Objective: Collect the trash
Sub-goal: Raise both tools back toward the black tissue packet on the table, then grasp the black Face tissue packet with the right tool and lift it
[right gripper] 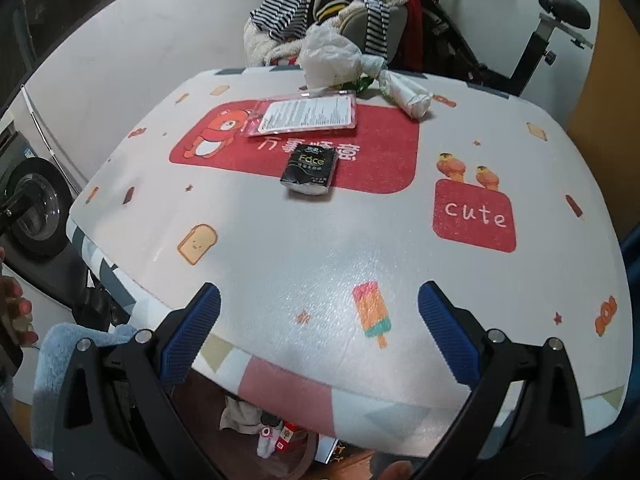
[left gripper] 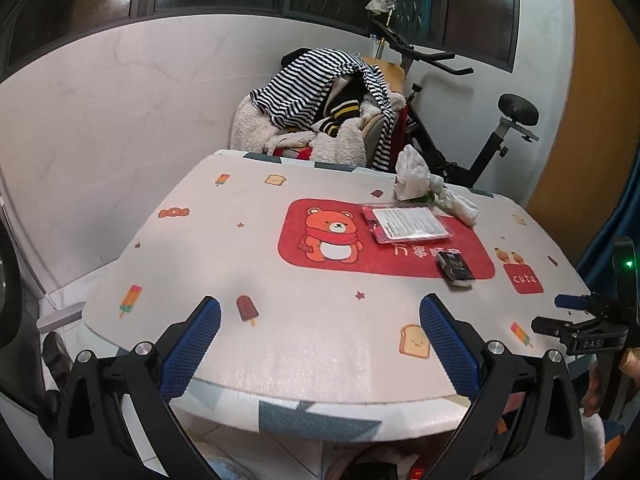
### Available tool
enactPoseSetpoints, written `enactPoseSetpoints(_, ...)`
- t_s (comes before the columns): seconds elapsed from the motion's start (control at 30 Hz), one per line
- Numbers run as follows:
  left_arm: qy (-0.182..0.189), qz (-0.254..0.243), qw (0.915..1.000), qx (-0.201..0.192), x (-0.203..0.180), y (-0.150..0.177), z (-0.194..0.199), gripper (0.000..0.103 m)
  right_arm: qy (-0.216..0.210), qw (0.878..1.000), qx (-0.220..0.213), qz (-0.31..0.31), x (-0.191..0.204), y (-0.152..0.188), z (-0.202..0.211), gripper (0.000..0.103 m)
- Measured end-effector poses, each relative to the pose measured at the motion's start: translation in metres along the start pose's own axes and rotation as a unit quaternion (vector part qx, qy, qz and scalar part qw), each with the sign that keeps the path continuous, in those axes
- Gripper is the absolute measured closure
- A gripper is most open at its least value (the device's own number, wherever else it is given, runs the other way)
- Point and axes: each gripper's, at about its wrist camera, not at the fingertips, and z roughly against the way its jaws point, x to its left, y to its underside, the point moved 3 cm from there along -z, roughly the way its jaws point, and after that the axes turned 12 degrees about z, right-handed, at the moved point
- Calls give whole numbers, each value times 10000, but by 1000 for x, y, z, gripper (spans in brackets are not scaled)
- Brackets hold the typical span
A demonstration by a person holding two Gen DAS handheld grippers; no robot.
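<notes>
A table (left gripper: pixel 280 340) (right gripper: pixel 320 248) wears a white cartoon cloth with a red bear panel. On the panel lie a black tissue pack (left gripper: pixel 455 269) (right gripper: pixel 309 171) and a pink plastic package with a printed card (left gripper: pixel 408 223) (right gripper: pixel 308 113). A crumpled white plastic bag (left gripper: pixel 416 182) (right gripper: pixel 344 62) sits at the far edge. My left gripper (left gripper: pixel 320 320) hangs open over the near edge, nothing between its blue pads. My right gripper (right gripper: pixel 319 308) is open too, over the near right part of the table; in the left wrist view it (left gripper: pixel 560 312) shows at the right edge.
Behind the table stands a chair heaped with striped and fleecy clothes (left gripper: pixel 320 104) (right gripper: pixel 320 4). An exercise bike (left gripper: pixel 480 140) (right gripper: pixel 540 32) is at the back right. A washing machine (right gripper: pixel 32 208) stands to the left. Boxes and clutter (right gripper: pixel 276 432) lie under the table.
</notes>
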Motion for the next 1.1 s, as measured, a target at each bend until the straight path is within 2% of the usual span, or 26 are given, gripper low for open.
enactPoseSetpoints(0.27, 23, 68, 9996, 258, 5, -10, -40, 6, 349, 9994, -61, 37, -28, -39, -40, 6)
enactPoseSetpoints(0.37, 64, 168, 9992, 368, 5, -11, -53, 6, 210, 9997, -49, -85, -34, -58, -65, 6)
enactPoseSetpoints(0.53, 75, 205, 9983, 539, 6, -8, -74, 6, 62, 9999, 106, 31, -16, -82, -108, 6)
enactPoseSetpoints(0.67, -48, 217, 9973, 697, 8, -5, -86, 6, 121, 9994, 314, 98, -2, -95, -137, 7)
enactPoseSetpoints(0.8, -194, 133, 9966, 791, 8, -5, -90, 6, 233, 9981, 441, 372, 8, -99, -146, 32)
enactPoseSetpoints(0.87, -235, 64, 9964, 808, 5, -6, -89, 6, 144, 9981, 406, 429, 9, -98, -143, 50)
enactPoseSetpoints(0.9, -260, 40, 9965, 792, 4, -7, -88, 6, 77, 9982, 394, 452, 9, -97, -140, 55)
enactPoseSetpoints(1.1, -73, 132, 9968, 789, -11, -16, -78, 6, 40, 9985, 74, 546, 2, -89, -115, 61)
